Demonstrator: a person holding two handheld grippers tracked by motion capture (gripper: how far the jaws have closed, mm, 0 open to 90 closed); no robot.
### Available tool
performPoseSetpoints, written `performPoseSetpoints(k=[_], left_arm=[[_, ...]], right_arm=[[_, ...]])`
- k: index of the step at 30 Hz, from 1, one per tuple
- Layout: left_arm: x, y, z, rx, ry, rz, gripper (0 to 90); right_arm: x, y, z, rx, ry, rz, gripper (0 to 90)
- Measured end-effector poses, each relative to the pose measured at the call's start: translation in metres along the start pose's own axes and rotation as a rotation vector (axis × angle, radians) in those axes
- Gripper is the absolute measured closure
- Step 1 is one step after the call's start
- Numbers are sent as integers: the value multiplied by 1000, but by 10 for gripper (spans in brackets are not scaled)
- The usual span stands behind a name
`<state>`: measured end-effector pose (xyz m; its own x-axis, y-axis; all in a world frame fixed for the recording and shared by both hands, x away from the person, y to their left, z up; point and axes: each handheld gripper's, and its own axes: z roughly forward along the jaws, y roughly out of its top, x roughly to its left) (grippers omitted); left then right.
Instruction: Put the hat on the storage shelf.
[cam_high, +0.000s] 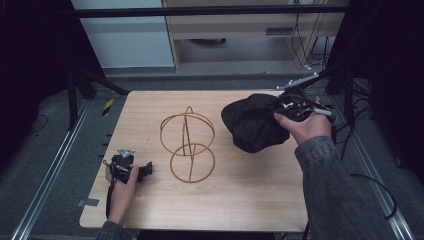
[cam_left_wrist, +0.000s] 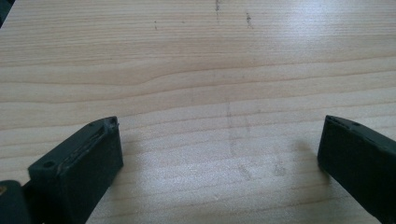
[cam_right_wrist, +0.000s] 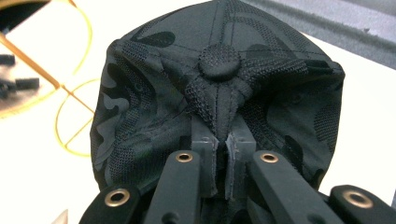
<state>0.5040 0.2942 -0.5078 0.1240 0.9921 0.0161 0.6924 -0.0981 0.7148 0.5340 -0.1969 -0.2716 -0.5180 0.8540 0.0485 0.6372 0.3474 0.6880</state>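
Note:
A black camouflage cap (cam_high: 252, 122) hangs at the table's right side, pinched near its top button (cam_right_wrist: 219, 63) by my right gripper (cam_high: 295, 106). In the right gripper view the two jaws press together on a fold of the cap's (cam_right_wrist: 154, 121) crown fabric. A gold wire stand (cam_high: 187, 145), made of hoops on a round base, stands upright in the middle of the table. My left gripper (cam_high: 131, 169) rests low at the front left of the table (cam_high: 240, 200). Its fingers (cam_left_wrist: 81, 158) are spread wide over bare wood (cam_left_wrist: 210, 70).
The wire stand (cam_right_wrist: 70, 107) lies just left of the cap in the right gripper view. Black frame bars and cables surround the table, with metal rails (cam_high: 47, 175) along both sides on the floor. Bare wood lies between the stand and the front edge.

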Motion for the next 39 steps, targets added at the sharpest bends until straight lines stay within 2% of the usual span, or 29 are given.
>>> performPoseSetpoints(k=[1, 7, 9, 15, 24, 39], left_arm=[[0, 0, 0, 2, 0, 0, 0], [0, 0, 0, 3, 0, 1, 0], [0, 0, 0, 2, 0, 0, 0], [0, 0, 0, 3, 0, 1, 0], [0, 0, 0, 2, 0, 0, 0], [0, 0, 0, 3, 0, 2, 0]], right_arm=[[0, 8, -3, -16, 5, 7, 850], [4, 24, -12, -46, 18, 6, 851], [8, 34, -18, -68, 26, -2, 852], [17, 47, -27, -102, 49, -10, 853], [27, 60, -37, -136, 80, -21, 854], [56, 76, -47, -176, 146, -67, 855]])
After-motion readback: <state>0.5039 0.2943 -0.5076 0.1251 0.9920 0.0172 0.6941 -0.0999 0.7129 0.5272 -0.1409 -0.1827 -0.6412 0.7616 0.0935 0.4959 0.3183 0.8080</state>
